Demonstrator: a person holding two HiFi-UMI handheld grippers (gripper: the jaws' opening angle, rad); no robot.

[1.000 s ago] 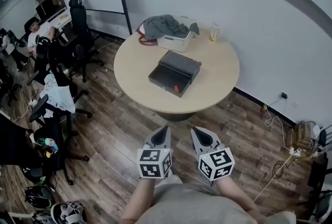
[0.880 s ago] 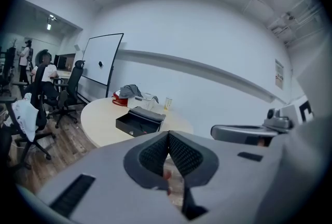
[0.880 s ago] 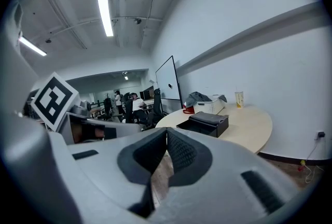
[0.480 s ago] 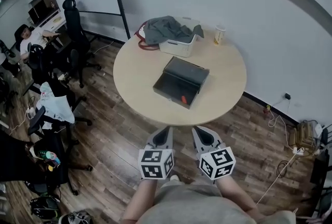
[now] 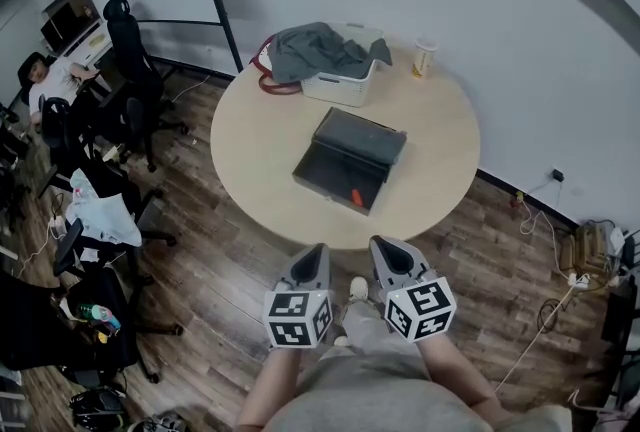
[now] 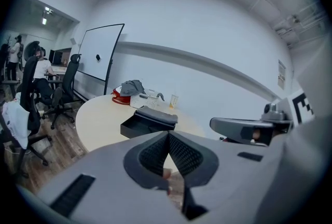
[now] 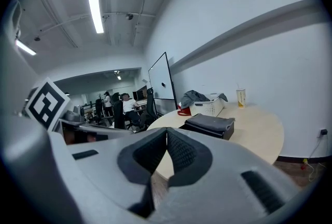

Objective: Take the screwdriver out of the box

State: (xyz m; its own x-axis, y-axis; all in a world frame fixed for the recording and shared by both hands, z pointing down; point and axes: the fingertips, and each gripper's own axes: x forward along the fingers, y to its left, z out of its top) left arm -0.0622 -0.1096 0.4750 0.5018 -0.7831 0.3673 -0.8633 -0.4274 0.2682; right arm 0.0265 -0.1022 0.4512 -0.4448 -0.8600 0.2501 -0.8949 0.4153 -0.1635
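Both tools are closed with nothing in them, the left gripper (image 5: 317, 250) and the right gripper (image 5: 382, 244) held side by side short of the table (image 5: 255, 135). The screwdriver (image 5: 354, 197), showing a red handle, lies in the near part of the open box (image 5: 352, 148). That is straight ahead between the 2, perhaps nearer the right. Which way its shaft runs is too small to tell.

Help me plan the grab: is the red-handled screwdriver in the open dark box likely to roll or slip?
The red-handled screwdriver looks small, so probably light and stiff. Lying loose near the front wall of the open dark box, it may roll when nudged. Slipperiness: too small to tell.
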